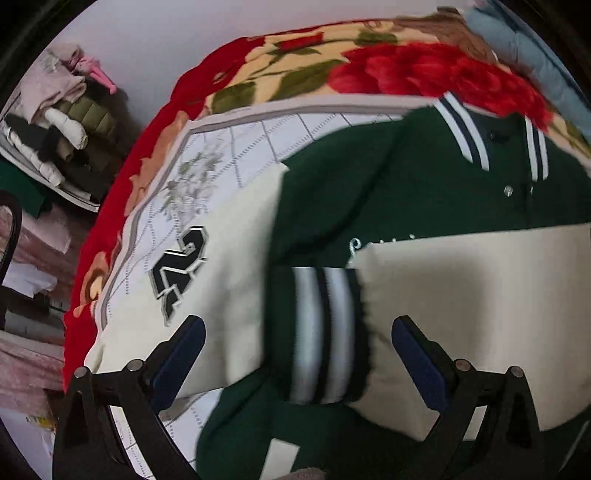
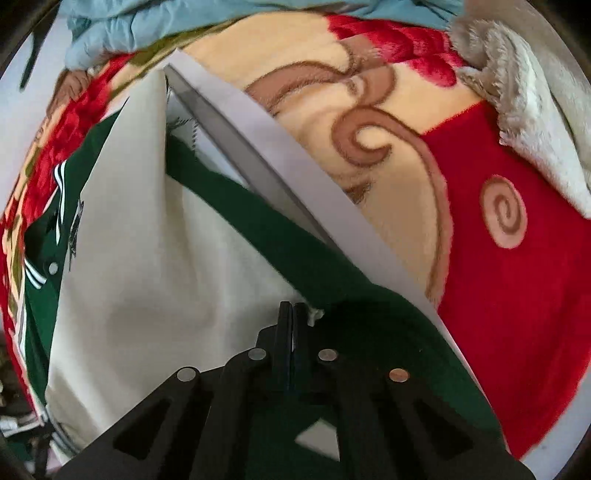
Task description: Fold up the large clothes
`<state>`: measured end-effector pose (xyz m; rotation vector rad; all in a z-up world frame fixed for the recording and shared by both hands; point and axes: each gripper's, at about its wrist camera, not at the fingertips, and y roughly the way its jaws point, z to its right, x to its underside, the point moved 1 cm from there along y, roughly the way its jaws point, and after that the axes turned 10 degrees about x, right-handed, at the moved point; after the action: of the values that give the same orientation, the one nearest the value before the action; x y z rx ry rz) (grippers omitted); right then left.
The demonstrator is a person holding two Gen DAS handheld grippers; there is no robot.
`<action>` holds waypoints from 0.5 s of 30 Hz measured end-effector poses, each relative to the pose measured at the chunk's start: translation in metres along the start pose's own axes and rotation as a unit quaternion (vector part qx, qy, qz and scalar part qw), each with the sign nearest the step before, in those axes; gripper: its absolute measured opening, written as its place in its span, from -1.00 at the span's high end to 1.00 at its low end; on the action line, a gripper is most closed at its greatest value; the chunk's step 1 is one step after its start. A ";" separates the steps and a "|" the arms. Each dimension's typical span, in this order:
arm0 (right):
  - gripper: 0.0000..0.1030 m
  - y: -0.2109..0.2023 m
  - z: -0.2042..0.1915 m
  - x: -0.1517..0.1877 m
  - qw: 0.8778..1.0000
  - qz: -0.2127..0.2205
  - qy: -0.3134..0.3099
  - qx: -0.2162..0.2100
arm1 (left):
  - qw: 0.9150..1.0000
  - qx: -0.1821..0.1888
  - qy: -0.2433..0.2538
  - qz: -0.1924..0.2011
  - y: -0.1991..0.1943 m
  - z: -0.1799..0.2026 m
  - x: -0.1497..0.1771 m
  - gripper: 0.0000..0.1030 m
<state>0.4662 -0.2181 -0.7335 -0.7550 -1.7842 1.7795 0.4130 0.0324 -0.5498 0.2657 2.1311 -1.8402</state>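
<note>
down over the bed we go: the green and cream varsity jacket point(image 1: 369, 192) lies spread on a white checked sheet point(image 1: 236, 147), which sits on a red floral blanket point(image 1: 424, 70). in the left wrist view the left gripper point(image 1: 297, 334) hangs with its jaws wide open, nothing pressed between them; a striped green cuff point(image 1: 321, 332) sits right in the gap, low centre of the frame, a cream sleeve with a black number patch point(image 1: 181, 269) off to the left and another cream sleeve point(image 1: 480, 306) laid across the chest to the right. collar stripes show at upper right. a pile of clothes point(image 1: 62, 122) is stacked at the far left edge.

in the right wrist view the right gripper point(image 2: 291, 314) has its jaws closed together at lower centre, with a scrap of cream fabric at the tips where cream sleeve meets green body; whether it is truly pinched i cannot tell. the sheet's grey-edged border runs diagonally just right of the tips, the blanket beyond it, a light blue garment point(image 2: 155, 26) along the top.
</note>
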 end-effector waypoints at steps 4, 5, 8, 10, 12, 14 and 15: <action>0.86 -0.045 -0.015 -0.004 0.996 0.023 0.001 -0.082 | 0.999 -0.021 -0.002 -0.024 0.026 0.003 -0.004 -1.00; 0.86 -0.048 -0.022 -0.008 0.993 0.030 0.004 -0.110 | 0.999 -0.023 -0.009 -0.031 0.034 0.001 -0.007 -1.00; 0.86 -0.031 -0.053 -0.029 0.988 0.031 0.008 -0.154 | 0.999 -0.019 -0.022 -0.045 0.050 -0.001 -0.013 -1.00; 0.86 0.003 -0.075 -0.047 0.987 0.015 -0.010 -0.158 | 0.999 -0.023 -0.020 -0.045 0.058 0.000 -0.016 -1.00; 0.90 0.037 -0.106 -0.059 0.992 -0.020 -0.040 -0.114 | 0.999 -0.019 -0.017 -0.042 0.058 0.000 -0.020 -1.00; 0.83 0.025 -0.121 -0.058 0.994 -0.004 -0.064 -0.088 | 0.999 -0.008 -0.022 -0.038 0.049 -0.005 -0.022 -1.00; 0.81 0.013 -0.125 -0.054 0.993 -0.001 -0.083 -0.085 | 0.999 0.001 -0.028 -0.032 0.041 -0.009 -0.023 -1.00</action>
<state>0.5918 -0.1660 -0.7430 -0.6868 -2.0658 1.7494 0.4475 0.0487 -0.5790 0.1468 2.1239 -1.8610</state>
